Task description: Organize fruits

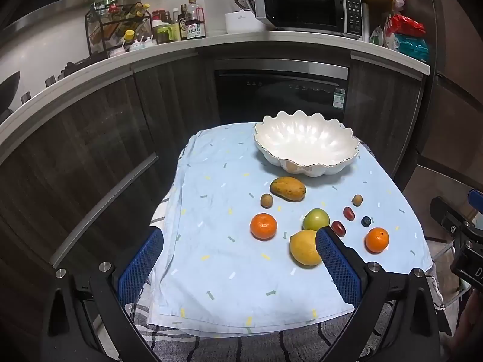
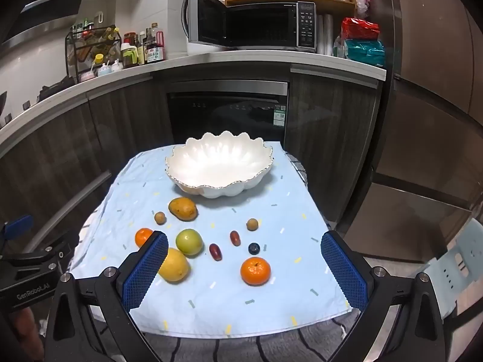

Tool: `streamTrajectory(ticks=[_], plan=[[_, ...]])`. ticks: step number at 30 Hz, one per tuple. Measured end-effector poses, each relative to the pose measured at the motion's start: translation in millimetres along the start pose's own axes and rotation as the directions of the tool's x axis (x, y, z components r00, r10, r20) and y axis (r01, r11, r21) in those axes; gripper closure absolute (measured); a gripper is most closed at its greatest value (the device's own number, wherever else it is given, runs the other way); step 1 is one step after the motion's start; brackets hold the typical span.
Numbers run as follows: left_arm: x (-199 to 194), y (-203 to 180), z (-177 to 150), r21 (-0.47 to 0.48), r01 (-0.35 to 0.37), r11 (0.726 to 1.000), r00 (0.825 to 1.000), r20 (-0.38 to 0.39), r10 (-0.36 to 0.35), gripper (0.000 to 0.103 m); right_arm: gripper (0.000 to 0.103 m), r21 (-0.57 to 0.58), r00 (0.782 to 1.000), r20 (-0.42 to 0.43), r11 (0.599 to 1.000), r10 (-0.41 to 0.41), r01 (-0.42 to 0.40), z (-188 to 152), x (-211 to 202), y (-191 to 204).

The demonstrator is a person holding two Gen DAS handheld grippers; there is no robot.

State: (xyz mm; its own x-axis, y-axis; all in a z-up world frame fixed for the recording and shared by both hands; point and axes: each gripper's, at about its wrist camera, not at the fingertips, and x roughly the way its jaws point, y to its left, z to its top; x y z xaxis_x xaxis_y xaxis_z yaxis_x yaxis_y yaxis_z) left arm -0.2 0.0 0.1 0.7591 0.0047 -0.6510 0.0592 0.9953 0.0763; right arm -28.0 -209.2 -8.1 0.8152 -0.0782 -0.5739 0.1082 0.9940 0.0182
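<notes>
Kitchen: dark cabinets and a microwave on the counter stand behind a small table under a pale blue cloth.
Bowl: the white scalloped bowl sits at the cloth's far edge, seemingly without fruit inside.
Fruit: all lie loose between the bowl and the near edge — mango just before the bowl, green apple, lemon, two oranges, small dark and brown pieces.
Left gripper: jaws spread wide, holding nothing, above the near left part of the cloth; the lemon lies against its right finger line.
Right gripper: jaws equally wide, holding nothing; the near orange lies straight ahead between its fingers.
Judgement: the right gripper seems better lined up for a first pick; the orange, being round, needs no wrist turn.
</notes>
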Motion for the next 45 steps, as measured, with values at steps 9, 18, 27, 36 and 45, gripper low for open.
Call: streamTrajectory(ticks=[9,18,27,36,45], plan=[[-2.1,3.2,-1.2,-0.007,0.003,1.000,1.000,0.012,-0.003,0.000,0.000,0.002,1.000,0.005,1.000,0.002,-0.002,-0.2,-0.5,-0.1],[-0.2,1.9,-0.7,-0.004,0.002,1.000,1.000,0.009,-0.002,0.000,0.000,0.000,1.000,0.010,1.000,0.002,-0.002,0.7,-3.1,-0.3],[-6.6,1.2,3.3,-0.002,0.004,1.000,1.000,0.011,-0.004,0.000,0.000,-0.001,1.000,0.011,1.000,0.002,-0.002,0.8,-3.0,-0.2],[-6.8,0.6,3.6,-0.005,0.003,1.000,1.000,0.011,-0.003,0.000,0.000,-0.001,1.000,0.012,1.000,0.001,-0.001,0.6,-2.7,0.2],[-7.6,2.7,2.0,-0.005,0.003,1.000,1.000,0.012,-0.003,0.000,0.000,-0.001,1.000,0.013,1.000,0.001,-0.001,0.5,-3.0,-0.5]])
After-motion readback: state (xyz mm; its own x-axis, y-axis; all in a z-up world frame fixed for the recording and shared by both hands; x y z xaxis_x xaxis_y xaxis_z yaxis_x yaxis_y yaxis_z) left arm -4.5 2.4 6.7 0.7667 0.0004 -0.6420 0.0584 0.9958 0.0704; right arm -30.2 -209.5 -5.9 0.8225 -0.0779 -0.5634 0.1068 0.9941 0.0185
